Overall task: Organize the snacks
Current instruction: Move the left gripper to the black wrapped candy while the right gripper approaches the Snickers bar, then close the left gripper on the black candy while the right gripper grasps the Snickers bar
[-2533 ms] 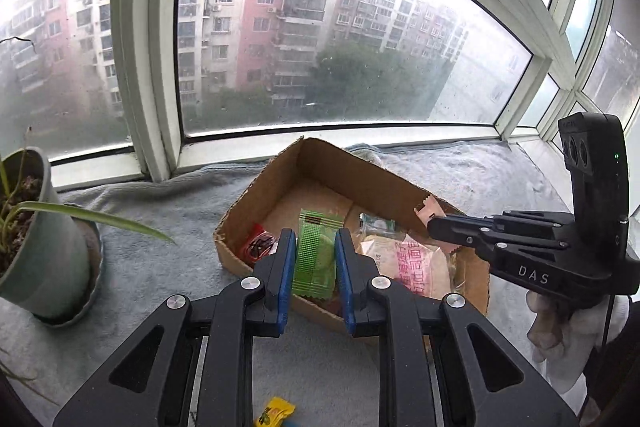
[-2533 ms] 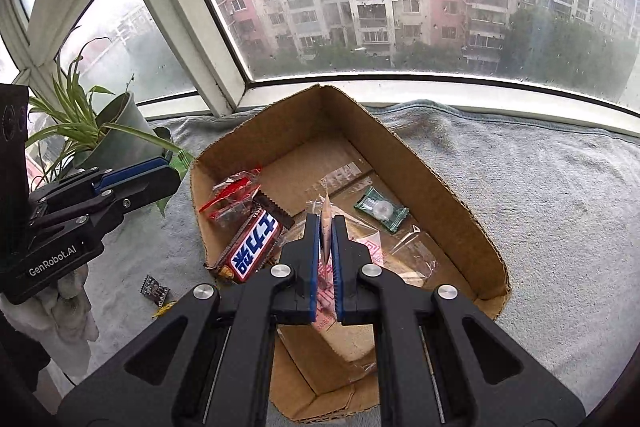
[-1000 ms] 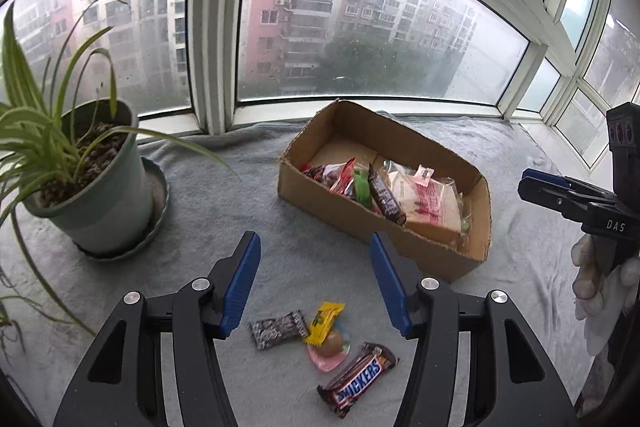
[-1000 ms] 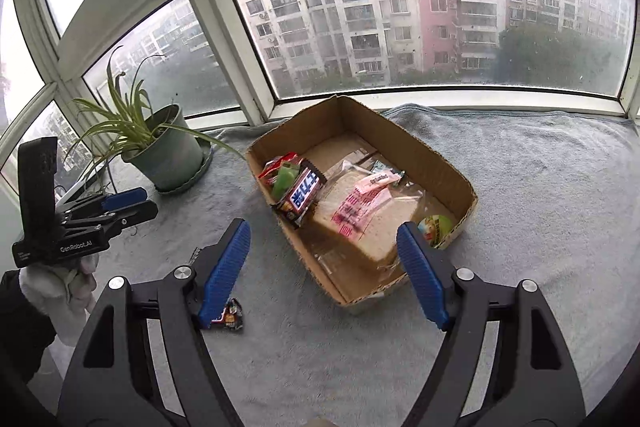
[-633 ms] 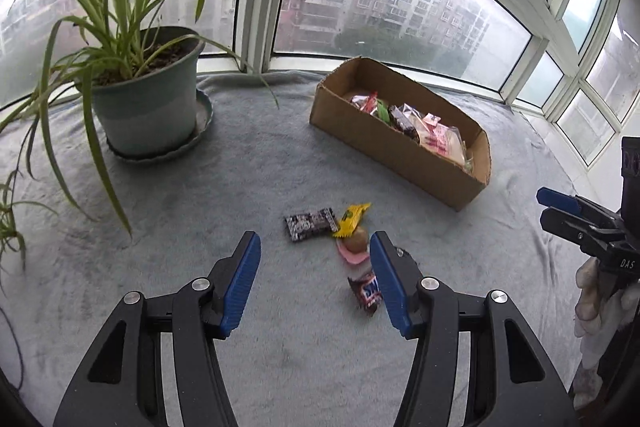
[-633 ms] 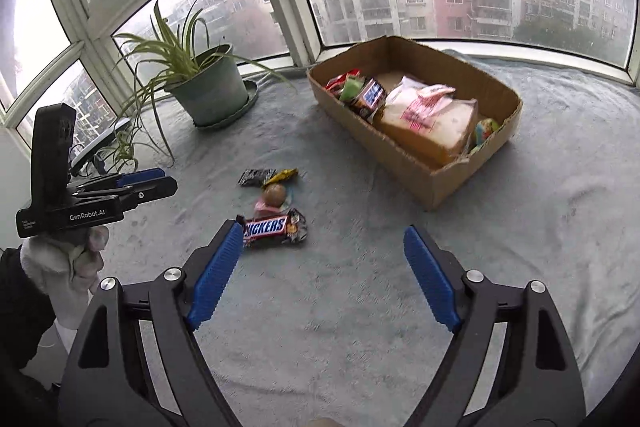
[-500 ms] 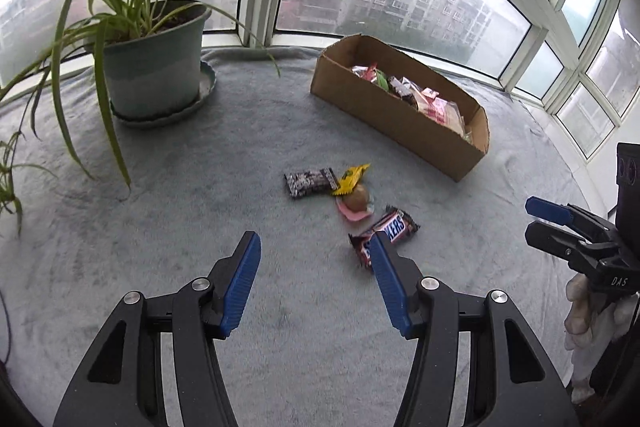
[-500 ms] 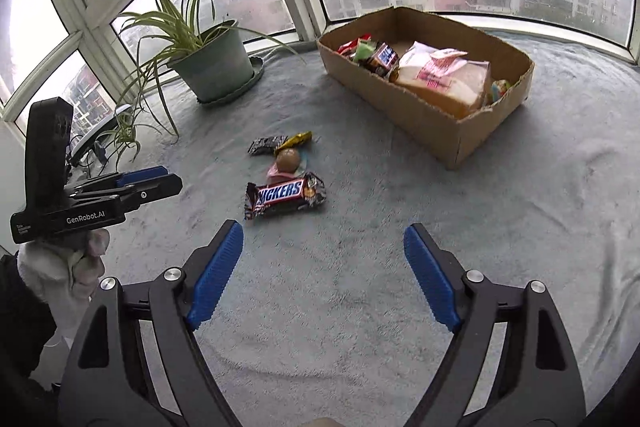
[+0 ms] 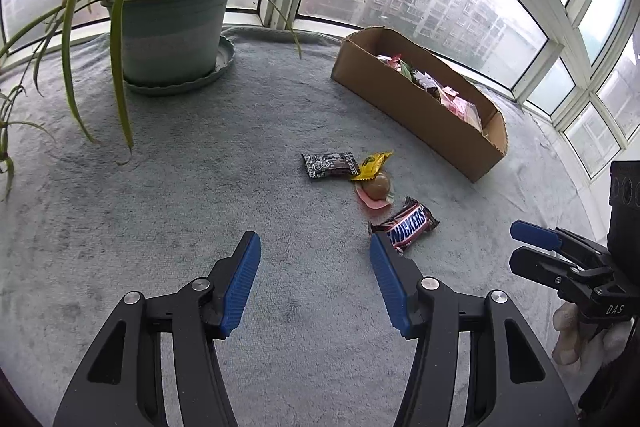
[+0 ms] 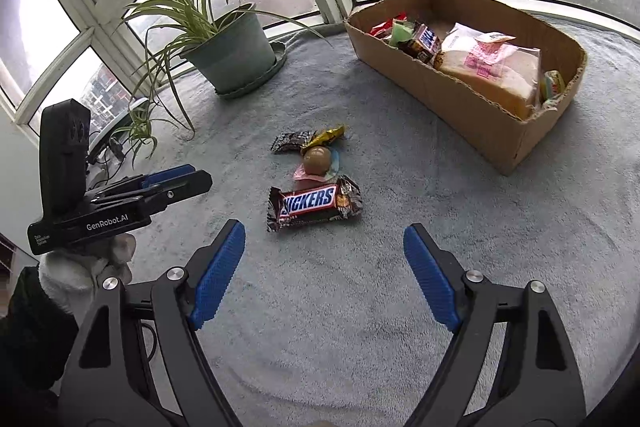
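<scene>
The left gripper [image 9: 314, 281] hangs above the grey cloth [image 9: 160, 211] with its 2 blue-padded fingers spread wide and nothing between them. The right gripper [image 10: 324, 275] is likewise spread wide and holds nothing, its fingers pointing toward the Snickers bar [image 10: 314, 205].

The Snickers bar is the landmark. It lies flat on the cloth, just ahead of the right gripper's fingers and touching neither. Just beyond the bar sits a round brown chocolate ball [image 10: 317, 159] on a pink wrapper [image 10: 310, 174], whose near edge seems to touch the bar. Beyond the ball, a yellow candy [image 10: 326, 135] and a dark small packet [image 10: 290, 141] lie side by side, overlapping at their ends.

The cardboard box [image 10: 472, 109] stands well beyond the Snickers bar, toward the window, apart from the 4 loose snacks. In it are a bagged bread loaf [image 10: 496, 73], a second dark bar, and red and green packets at the far end. A potted spider plant [image 10: 232, 55] in a green saucer stands far from the bar, beside the window frame.
</scene>
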{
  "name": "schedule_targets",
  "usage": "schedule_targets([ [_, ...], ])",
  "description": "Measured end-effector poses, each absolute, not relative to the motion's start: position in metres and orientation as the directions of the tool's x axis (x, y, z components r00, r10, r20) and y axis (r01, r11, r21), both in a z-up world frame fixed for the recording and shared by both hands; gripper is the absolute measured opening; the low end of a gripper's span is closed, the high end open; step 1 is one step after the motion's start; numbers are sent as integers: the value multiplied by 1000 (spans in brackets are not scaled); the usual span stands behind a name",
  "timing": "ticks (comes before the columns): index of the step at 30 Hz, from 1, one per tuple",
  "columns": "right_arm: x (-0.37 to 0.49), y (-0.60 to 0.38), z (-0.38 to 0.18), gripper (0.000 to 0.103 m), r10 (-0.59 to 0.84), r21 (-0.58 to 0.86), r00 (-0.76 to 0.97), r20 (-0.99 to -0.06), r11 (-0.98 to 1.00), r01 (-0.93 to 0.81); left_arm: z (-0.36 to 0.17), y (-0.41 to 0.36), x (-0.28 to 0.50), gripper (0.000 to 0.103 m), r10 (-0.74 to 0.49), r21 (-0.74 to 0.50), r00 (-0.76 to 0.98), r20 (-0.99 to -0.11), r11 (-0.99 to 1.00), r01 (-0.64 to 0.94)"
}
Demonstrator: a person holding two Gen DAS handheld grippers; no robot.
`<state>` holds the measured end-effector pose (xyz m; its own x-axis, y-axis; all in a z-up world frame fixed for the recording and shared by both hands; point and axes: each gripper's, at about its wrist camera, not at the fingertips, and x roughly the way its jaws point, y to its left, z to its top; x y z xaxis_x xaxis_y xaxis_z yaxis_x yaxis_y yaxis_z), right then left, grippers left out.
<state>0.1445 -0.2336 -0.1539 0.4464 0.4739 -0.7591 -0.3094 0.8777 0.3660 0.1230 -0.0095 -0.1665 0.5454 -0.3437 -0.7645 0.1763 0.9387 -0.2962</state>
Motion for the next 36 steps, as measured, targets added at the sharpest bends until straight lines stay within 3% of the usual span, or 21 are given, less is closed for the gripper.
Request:
schedule_targets([
  [2,161,-233,-157,64,525,424,405,-749,849,-316,-165,-11,131,56,-351,-295,547,-760,936,190],
  [4,179,-231,-163,54,569,478,362,-738,820,-315,-165,-13,142,55,-353,-288,549,-758,936,204],
  [7,203,-225,-175,54,603,518,302,-739,794,-319,-167,-17,160,40,-376,-302,528,-762,927,223],
  [20,240,-212,-205,53,628,562,135,-766,757,-333,-190,-36,238,35,-458,-392,405,-792,889,238],
  [29,230,-212,-208,53,628,570,75,-775,745,-346,-206,-38,241,33,-499,-438,305,-811,864,250],
  [36,202,-190,-201,55,489,372,129,-863,786,-493,-201,-50,204,33,-390,-269,337,-857,896,353],
])
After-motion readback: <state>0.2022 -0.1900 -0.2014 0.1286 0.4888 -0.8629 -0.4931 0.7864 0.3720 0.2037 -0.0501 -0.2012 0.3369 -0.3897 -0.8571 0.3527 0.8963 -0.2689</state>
